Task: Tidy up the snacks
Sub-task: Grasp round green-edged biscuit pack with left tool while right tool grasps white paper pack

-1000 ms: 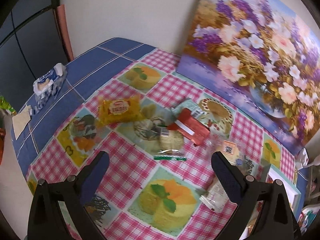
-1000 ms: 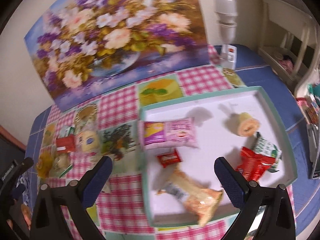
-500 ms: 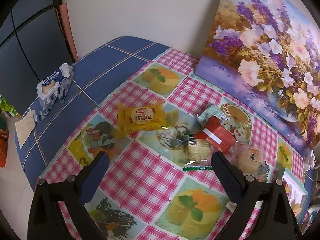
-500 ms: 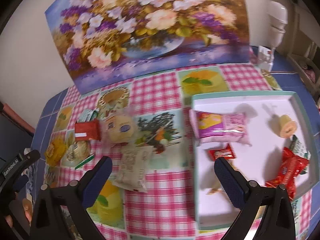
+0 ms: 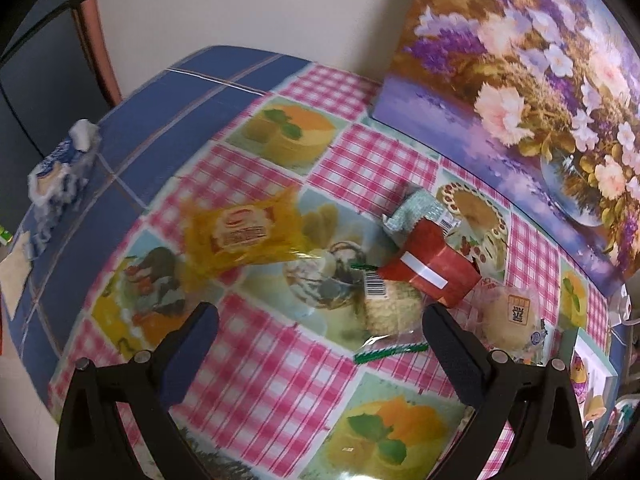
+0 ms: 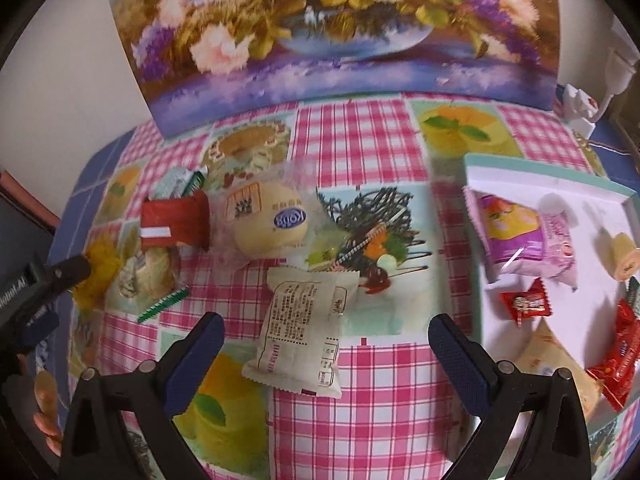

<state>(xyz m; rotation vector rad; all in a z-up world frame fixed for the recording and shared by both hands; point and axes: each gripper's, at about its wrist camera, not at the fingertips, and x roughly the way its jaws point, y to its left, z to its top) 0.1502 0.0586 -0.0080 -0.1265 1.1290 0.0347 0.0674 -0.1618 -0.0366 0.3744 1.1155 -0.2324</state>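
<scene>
Both grippers hover over the surface (image 6: 376, 408), covered w/ a pink-checked cloth printed w/ dessert pics.

Right gripper (image 6: 326, 344): jaws spread wide, holding nothing. The cream-white printed snack packet (image 6: 304, 328) lies flat on the cloth directly betw. the jaws, untouched, one end just ahead of the tips. Beyond it, a round pale bun in clear wrap (image 6: 268, 224); left of that, a red packet w/ a white stripe (image 6: 174, 224), a mint-green wrapper (image 6: 176, 182) behind it, and a clear-wrapped crumbly biscuit w/ green-edged seal (image 6: 154, 276). To the right, a white tray w/ mint-green rim (image 6: 532, 160) holds a pink-purple pouch (image 6: 524, 240), small red candy (image 6: 526, 304), shiny red packets (image 6: 618, 356) and a small cream roll (image 6: 622, 256).

Left gripper (image 5: 320, 320): jaws also wide, empty. The crumbly biscuit (image 5: 390, 304) sits just ahead, nearer the right-hand jaw; a yellow-orange crinkly packet (image 5: 244, 236) lies farther out toward the left jaw, blurred. The red packet (image 5: 432, 268) overlaps the biscuit's far side. A floral painting (image 5: 520, 80) leans on the wall behind.
</scene>
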